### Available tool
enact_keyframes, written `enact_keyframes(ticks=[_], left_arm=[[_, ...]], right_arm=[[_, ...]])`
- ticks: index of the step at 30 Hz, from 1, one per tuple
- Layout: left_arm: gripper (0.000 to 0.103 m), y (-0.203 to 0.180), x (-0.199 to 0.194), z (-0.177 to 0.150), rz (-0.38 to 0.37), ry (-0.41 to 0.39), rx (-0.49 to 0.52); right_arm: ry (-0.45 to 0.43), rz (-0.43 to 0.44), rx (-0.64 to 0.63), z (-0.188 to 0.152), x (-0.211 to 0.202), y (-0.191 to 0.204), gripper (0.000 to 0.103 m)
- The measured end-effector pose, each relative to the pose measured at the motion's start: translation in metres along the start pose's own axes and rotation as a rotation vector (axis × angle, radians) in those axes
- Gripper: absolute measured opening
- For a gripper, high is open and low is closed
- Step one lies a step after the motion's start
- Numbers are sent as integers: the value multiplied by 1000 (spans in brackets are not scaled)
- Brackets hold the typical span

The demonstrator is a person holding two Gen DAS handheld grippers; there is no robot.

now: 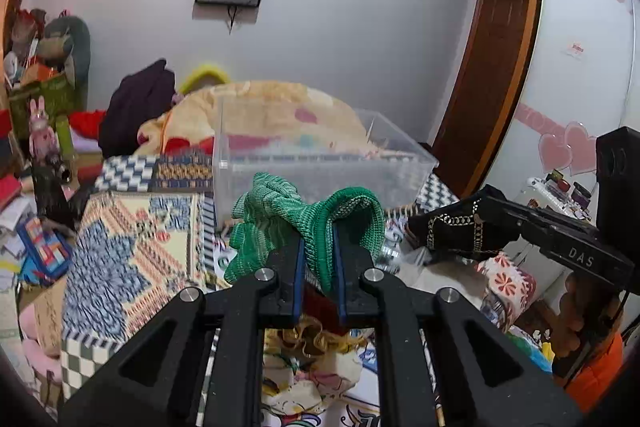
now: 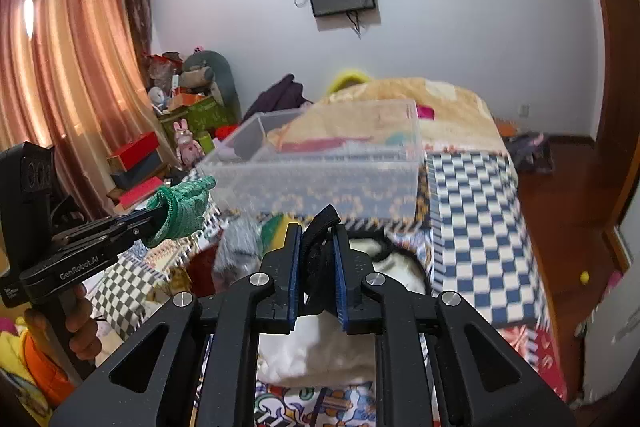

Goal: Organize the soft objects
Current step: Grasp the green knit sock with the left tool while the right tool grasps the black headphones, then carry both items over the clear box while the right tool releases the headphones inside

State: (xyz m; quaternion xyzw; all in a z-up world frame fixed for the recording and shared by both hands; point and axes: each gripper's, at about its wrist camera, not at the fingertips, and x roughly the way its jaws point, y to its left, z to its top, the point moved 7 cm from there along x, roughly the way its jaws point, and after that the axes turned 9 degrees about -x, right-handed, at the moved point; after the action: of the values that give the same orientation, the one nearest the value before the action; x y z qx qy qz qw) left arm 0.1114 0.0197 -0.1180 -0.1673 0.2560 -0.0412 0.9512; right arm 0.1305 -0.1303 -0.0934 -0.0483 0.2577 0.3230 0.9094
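My left gripper [image 1: 318, 247] is shut on a green knitted glove [image 1: 280, 219] and holds it in the air just in front of the clear plastic bin [image 1: 248, 163] on the bed. It also shows in the right wrist view [image 2: 154, 223] with the green glove [image 2: 182, 207]. My right gripper [image 2: 318, 247] is shut on a black cloth item [image 2: 320, 255], seen in the left wrist view as black fabric with gold chain print [image 1: 456, 227]. The clear bin [image 2: 320, 187] stands ahead of both grippers.
The bed has a patterned checkered cover [image 2: 472, 211] and a folded peach blanket [image 2: 440, 107] behind the bin. A white soft item [image 2: 320, 343] and other soft things lie below my right gripper. Boxes and plush toys [image 2: 188, 143] crowd the left; a wardrobe [image 1: 580, 67] stands right.
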Motion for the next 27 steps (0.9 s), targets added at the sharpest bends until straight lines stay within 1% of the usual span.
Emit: enact_keyframes(ticks=[9,15,19,21,27], left_arm=[[12,-10,-5,35,16,-67,43],[12,-6,5,66,49,-118,68],[12,-4,18,80,45,-110,72],[12,-4,27,84,58,-106,89],[12,-1,61,85,64,-37,103]], right_arm=[[-115,-43,-52,49,-13,-4,13],[-183,-64,-75,76,-13,-3,13],[-201,-72,-75,87,0,-5,13],[-204,-80,-78,89,7,-5,13],[-172,-80,-96,92,31,-6,13]])
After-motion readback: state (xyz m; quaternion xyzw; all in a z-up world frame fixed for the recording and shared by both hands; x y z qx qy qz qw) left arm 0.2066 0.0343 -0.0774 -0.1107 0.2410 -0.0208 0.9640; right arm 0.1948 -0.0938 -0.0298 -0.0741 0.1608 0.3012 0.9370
